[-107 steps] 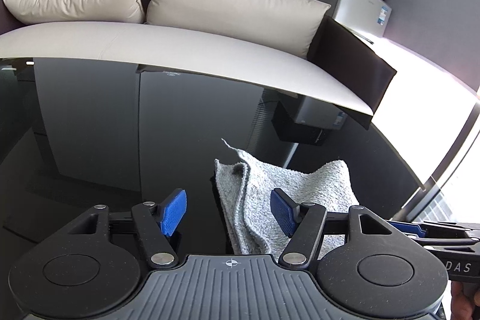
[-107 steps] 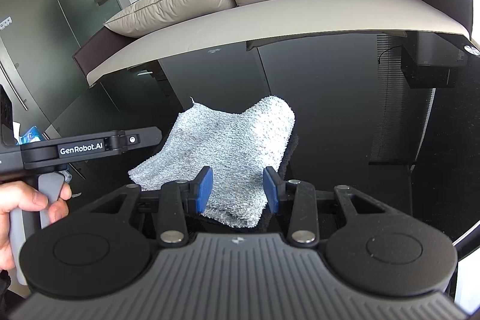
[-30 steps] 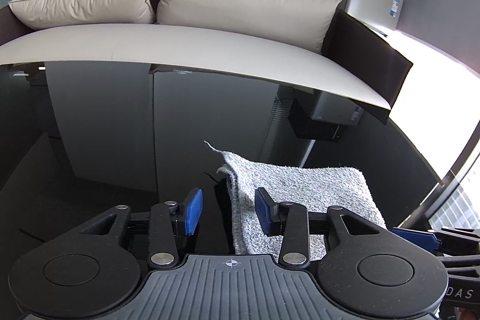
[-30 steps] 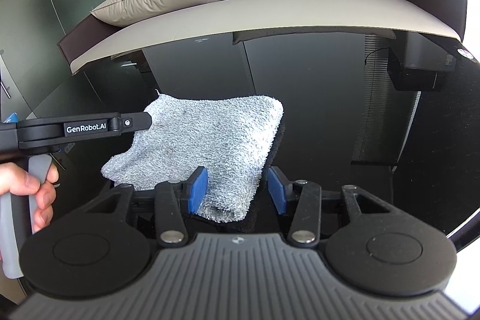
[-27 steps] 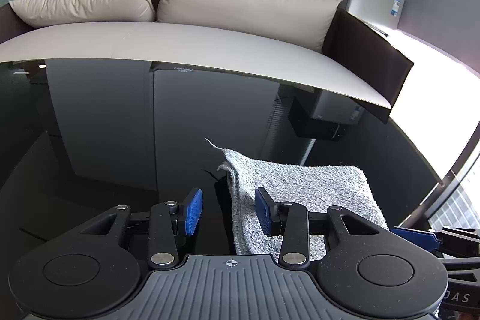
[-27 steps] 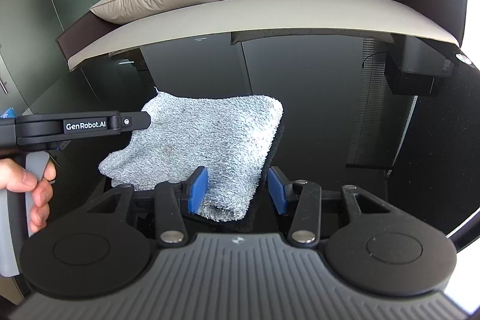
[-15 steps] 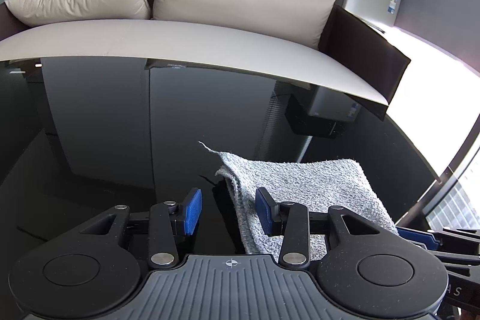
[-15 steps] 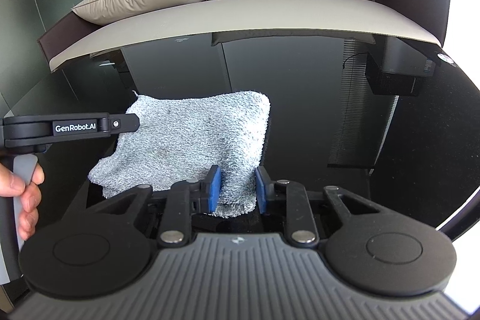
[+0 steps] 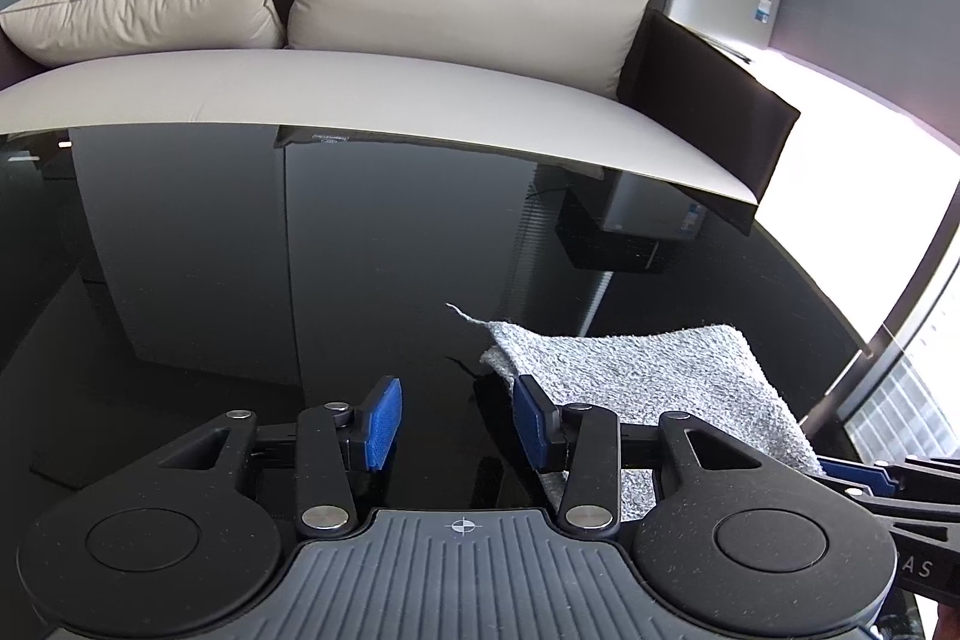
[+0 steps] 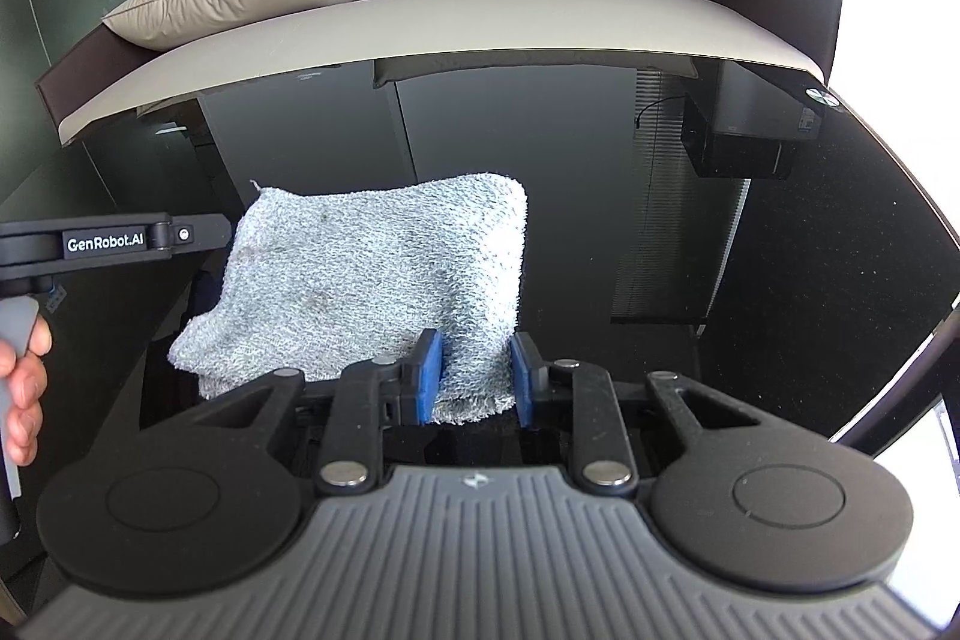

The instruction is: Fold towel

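Lying folded on the glossy black surface [image 10: 780,280], the grey towel [image 10: 384,280] has its near edge between the blue pads of the right gripper [image 10: 474,379], which pinch it. The left gripper [image 9: 456,424] is spread apart, empty, with the towel at its 2 o'clock. "GenRobot.AI" reads in white on its side, at 9 o'clock in the right wrist view.

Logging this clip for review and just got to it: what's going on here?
A person works a handheld gripper in each hand over a grey towel, already folded, on a glossy black table. The right gripper has the towel's near corner between its blue pads. The left gripper is open at the towel's left edge, holding nothing.
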### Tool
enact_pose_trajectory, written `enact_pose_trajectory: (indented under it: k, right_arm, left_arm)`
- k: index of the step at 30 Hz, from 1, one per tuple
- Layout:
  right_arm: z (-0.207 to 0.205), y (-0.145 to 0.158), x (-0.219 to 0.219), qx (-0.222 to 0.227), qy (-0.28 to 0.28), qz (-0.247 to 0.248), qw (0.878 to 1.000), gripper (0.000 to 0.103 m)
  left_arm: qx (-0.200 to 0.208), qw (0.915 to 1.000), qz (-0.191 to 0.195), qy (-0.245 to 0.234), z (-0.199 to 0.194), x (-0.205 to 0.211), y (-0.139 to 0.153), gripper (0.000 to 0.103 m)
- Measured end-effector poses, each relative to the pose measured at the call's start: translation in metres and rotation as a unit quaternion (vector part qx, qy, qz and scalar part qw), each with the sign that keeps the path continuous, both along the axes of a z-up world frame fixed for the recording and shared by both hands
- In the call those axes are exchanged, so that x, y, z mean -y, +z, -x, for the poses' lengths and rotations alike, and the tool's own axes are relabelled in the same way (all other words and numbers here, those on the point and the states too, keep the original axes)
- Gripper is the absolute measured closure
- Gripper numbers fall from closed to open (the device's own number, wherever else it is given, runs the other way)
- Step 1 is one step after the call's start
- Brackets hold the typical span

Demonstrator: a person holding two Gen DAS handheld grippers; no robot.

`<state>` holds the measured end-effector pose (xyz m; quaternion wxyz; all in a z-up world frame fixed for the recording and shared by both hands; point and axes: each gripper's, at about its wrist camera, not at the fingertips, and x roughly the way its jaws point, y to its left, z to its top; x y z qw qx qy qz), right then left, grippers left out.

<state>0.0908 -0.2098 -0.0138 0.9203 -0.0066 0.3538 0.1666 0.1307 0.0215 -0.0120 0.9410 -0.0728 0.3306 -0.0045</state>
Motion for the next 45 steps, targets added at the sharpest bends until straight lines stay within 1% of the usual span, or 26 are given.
enact_pose_trajectory:
  k: [5,13,15,16,17,18,19,20,21,22,23,24,26,27,28,29,32,33,35,38,42,45]
  right_arm:
    - [0.011,0.000,-0.006,0.001,0.010,0.004,1.000,0.077]
    - [0.023,-0.002,-0.012,0.016,0.023,0.017,0.999,0.076]
    - [0.025,-0.004,-0.011,0.021,0.020,0.016,0.999,0.071]
    - [0.025,-0.005,-0.009,0.024,0.016,0.012,1.000,0.069]
    - [0.026,-0.005,-0.008,0.027,0.011,0.007,1.000,0.064]
    - [0.026,-0.005,-0.005,0.027,0.008,0.000,1.000,0.061]
    - [0.026,-0.005,-0.003,0.027,0.006,-0.007,1.000,0.061]
    - [0.026,-0.006,-0.001,0.029,0.004,-0.014,0.999,0.059]
    - [0.027,-0.006,0.001,0.031,0.003,-0.019,0.999,0.056]
    - [0.028,-0.005,0.003,0.035,0.002,-0.020,0.999,0.054]
    - [0.029,-0.005,0.004,0.040,0.002,-0.021,0.999,0.053]
    - [0.030,-0.005,0.005,0.044,0.002,-0.022,0.999,0.048]
    - [0.034,-0.005,0.007,0.056,-0.002,-0.019,0.998,0.041]
    - [0.036,-0.004,0.007,0.062,-0.006,-0.016,0.998,0.037]
    - [0.037,-0.004,0.009,0.064,-0.009,-0.017,0.998,0.034]
    - [0.039,-0.003,0.010,0.064,-0.012,-0.019,0.998,0.029]
    - [0.043,-0.002,0.015,0.065,-0.022,-0.026,0.997,0.024]
    - [0.045,-0.001,0.016,0.065,-0.025,-0.029,0.997,0.019]
    - [0.048,0.000,0.020,0.066,-0.032,-0.033,0.997,0.014]
    - [0.053,0.001,0.024,0.067,-0.041,-0.040,0.996,0.014]
    - [0.059,0.003,0.030,0.068,-0.054,-0.050,0.995,0.009]
    - [0.065,0.005,0.030,0.074,-0.053,-0.052,0.995,0.008]
  left_arm:
    - [0.001,1.0000,0.003,0.002,0.013,-0.001,0.001,0.064]
    - [0.004,1.0000,0.002,0.004,0.031,-0.003,0.004,0.064]
    - [0.005,1.0000,0.001,0.003,0.036,-0.001,0.004,0.063]
    - [0.006,1.0000,0.000,0.002,0.038,-0.001,0.005,0.060]
    - [0.007,1.0000,-0.003,0.001,0.040,0.000,0.005,0.059]
    - [0.008,0.9999,-0.006,0.000,0.043,0.002,0.005,0.059]
    - [0.009,0.9999,-0.009,-0.003,0.045,0.003,0.005,0.056]
    - [0.010,0.9999,-0.012,-0.005,0.048,0.005,0.006,0.051]
    - [0.012,0.9998,-0.017,-0.006,0.051,0.007,0.006,0.049]
    - [0.013,0.9996,-0.021,-0.008,0.054,0.009,0.006,0.046]
    - [0.014,0.9996,-0.024,-0.009,0.056,0.011,0.006,0.041]
    - [0.016,0.9995,-0.026,-0.010,0.058,0.013,0.007,0.037]
    - [0.019,0.9994,-0.027,-0.011,0.063,0.016,0.007,0.023]
    - [0.020,0.9993,-0.027,-0.013,0.065,0.017,0.008,0.019]
    - [0.022,0.9992,-0.029,-0.015,0.068,0.019,0.008,0.010]
    - [0.023,0.9991,-0.032,-0.016,0.070,0.021,0.008,0.003]
    - [0.026,0.9986,-0.043,-0.018,0.077,0.025,0.008,0.001]
    - [0.026,0.9986,-0.042,-0.019,0.079,0.025,0.008,0.001]
    - [0.026,0.9987,-0.039,-0.017,0.081,0.025,0.008,0.001]
    - [0.026,0.9988,-0.039,-0.013,0.086,0.024,0.008,0.001]
    - [0.023,0.9989,-0.039,-0.009,0.091,0.024,0.008,0.001]
    - [0.019,0.9991,-0.037,-0.007,0.095,0.023,0.008,0.001]
